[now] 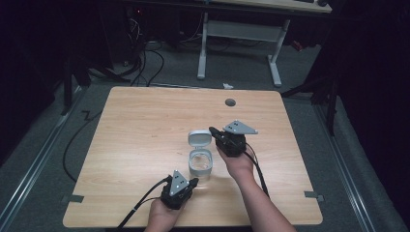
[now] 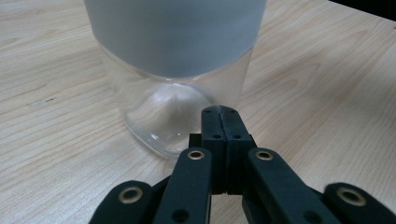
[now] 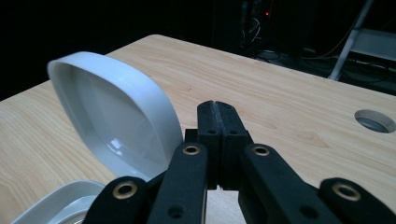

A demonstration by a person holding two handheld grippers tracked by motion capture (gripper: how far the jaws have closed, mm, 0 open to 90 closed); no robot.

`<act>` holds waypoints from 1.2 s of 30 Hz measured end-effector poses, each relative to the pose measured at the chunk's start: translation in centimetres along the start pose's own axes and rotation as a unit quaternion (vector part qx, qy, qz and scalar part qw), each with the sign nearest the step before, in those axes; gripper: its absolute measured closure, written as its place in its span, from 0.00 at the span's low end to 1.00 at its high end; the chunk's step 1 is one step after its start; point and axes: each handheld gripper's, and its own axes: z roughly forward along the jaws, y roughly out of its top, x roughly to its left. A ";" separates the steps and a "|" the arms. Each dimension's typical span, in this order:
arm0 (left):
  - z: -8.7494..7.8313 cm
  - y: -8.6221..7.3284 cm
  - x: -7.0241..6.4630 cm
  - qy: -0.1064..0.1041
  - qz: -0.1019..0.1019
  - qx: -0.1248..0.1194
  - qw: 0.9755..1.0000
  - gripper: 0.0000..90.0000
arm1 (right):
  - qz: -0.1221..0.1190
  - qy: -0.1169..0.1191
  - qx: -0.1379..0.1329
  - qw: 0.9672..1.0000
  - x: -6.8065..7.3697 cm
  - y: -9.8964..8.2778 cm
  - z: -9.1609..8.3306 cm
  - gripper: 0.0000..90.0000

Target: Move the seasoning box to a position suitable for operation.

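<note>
Where the wooden worktop (image 1: 145, 125) has its middle, slightly toward the near edge, stands a clear jar (image 1: 200, 164) with a grey band around its upper part and a white hinged lid (image 1: 199, 138). That lid is flipped open and stands up behind the jar's mouth, on the side facing the far edge. In the right gripper view the lid's hollow inside (image 3: 112, 121) faces the camera, glossy and tilted, with the jar's white rim (image 3: 60, 203) low at the bottom left.

Just right of the lid, the right gripper (image 1: 212, 131) points toward it, held by the right hand (image 1: 237, 162), whose forearm reaches in from the near edge. Its two black jaws are pressed together with nothing between them, and the tip sits just beside the lid's edge; whether it touches cannot be told.

Nearer the near edge, the left gripper (image 1: 193, 182) lies low, held by the left hand (image 1: 162, 215), pointing at the jar's base from the near-left side. In the left gripper view its jaws are likewise closed flat against each other and empty, with the tip (image 2: 219, 112) very close to the clear lower wall (image 2: 173, 116) of the jar. A black cable (image 1: 140, 205) trails from it off the near edge.

Toward the far right corner the worktop has a round hole (image 1: 230, 102). Beyond the far edge, on the dark floor, stands a white desk frame (image 1: 241, 34).
</note>
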 end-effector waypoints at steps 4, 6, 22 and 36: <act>0.0 0.0 0.0 0.002 -0.002 -0.004 1.000 1.00 | -0.006 0.002 -0.001 1.000 0.4 0.0 -0.5 1.00; -0.1 0.1 0.0 0.002 -0.002 -0.005 1.000 1.00 | -0.013 0.007 -0.003 1.000 0.8 -0.3 -1.2 1.00; -0.2 0.2 0.1 -0.005 -0.008 -0.013 1.000 0.97 | -0.033 0.026 0.002 0.999 3.0 -2.6 -3.4 0.99; -2.4 2.0 0.8 -0.021 -0.014 0.000 1.000 0.80 | -0.012 -0.006 -0.013 1.000 0.7 -4.9 -6.4 0.90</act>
